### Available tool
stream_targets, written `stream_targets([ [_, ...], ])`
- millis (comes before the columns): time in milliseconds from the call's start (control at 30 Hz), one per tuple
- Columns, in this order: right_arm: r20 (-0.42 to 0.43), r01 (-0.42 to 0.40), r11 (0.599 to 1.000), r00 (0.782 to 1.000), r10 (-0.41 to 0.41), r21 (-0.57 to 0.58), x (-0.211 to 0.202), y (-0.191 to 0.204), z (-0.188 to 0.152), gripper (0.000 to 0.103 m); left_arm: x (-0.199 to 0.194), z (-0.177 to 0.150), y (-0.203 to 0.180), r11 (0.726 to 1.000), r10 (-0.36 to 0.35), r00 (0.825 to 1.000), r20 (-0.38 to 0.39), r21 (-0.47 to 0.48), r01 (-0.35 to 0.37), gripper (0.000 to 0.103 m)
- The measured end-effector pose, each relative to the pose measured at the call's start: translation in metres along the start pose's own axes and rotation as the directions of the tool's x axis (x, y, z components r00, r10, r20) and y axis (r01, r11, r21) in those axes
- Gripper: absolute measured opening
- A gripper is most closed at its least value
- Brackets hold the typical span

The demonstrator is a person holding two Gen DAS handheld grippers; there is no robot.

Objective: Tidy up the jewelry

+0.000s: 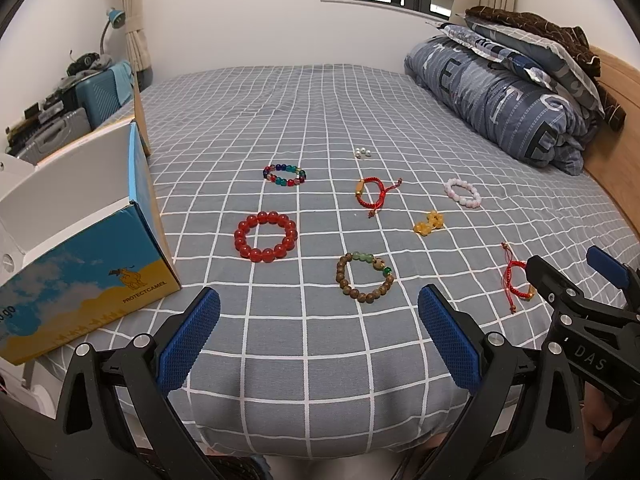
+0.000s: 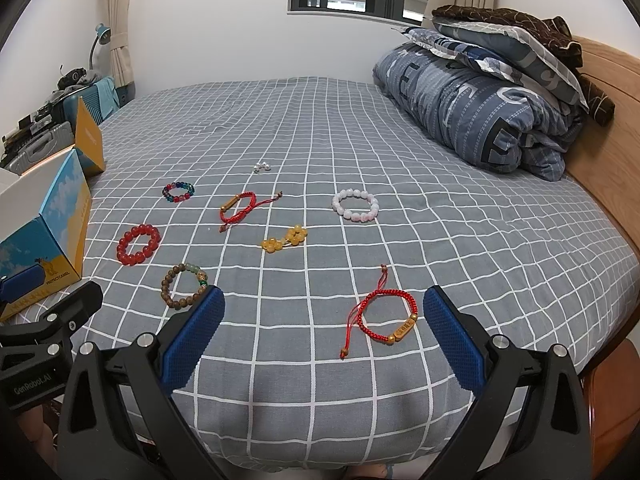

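Several bracelets lie on the grey checked bed sheet (image 1: 304, 120): a red bead bracelet (image 1: 265, 241), a brown wooden bead bracelet (image 1: 365, 275), a multicolour bead bracelet (image 1: 285, 175), a red cord bracelet (image 1: 370, 193), a pink-white bead bracelet (image 2: 355, 205), yellow bead pieces (image 2: 285, 239) and small pearls (image 1: 363, 153). Another red cord bracelet (image 2: 386, 318) lies just ahead of my right gripper (image 2: 322, 320). My left gripper (image 1: 318, 322) is open and empty near the bed's front edge, just short of the wooden bracelet. My right gripper is open and empty too.
An open blue and yellow cardboard box (image 1: 80, 248) stands at the left on the bed. A folded quilt with pillows (image 2: 480, 96) lies at the far right by the wooden headboard (image 2: 608, 136). Suitcases (image 1: 96, 92) stand beyond the left edge.
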State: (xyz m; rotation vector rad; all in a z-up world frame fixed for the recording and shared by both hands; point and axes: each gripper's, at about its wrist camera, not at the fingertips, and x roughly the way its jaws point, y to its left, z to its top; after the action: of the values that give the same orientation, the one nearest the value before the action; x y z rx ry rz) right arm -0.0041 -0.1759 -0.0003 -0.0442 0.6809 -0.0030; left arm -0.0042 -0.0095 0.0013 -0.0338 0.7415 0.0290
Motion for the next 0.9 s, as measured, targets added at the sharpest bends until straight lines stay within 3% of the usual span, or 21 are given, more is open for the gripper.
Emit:
stream_targets([
  [267,0.005,0.005,1.000,1.000,-0.004,-0.015,-0.004,0.006,0.014,0.096,0.001,0.006,0.005,1.000,0.017,1.000,0.000,-0.006,-0.017,0.097],
  [467,-0.029,0.046,0.999,0.998,-0.046,-0.022,0.004,-0.011,0.041,0.096,0.017,0.036,0.011,0.999,0.017,0.999,-0.042,-0.026,-0.018,0.097],
  [700,-0.137,0.096,0.994,0.985,-0.104,-0.060,0.049,-0.022,0.052,0.096,0.070,0.074,0.012,0.999,0.045,0.991,-0.128,0.004,-0.045,0.097],
  [900,-0.237,0.059,0.998,0.970,-0.064,-0.027,0.087,-0.035,0.031,0.096,0.134,0.080,0.030,0.998,0.063,0.972,-0.226,-0.012,-0.067,0.097],
])
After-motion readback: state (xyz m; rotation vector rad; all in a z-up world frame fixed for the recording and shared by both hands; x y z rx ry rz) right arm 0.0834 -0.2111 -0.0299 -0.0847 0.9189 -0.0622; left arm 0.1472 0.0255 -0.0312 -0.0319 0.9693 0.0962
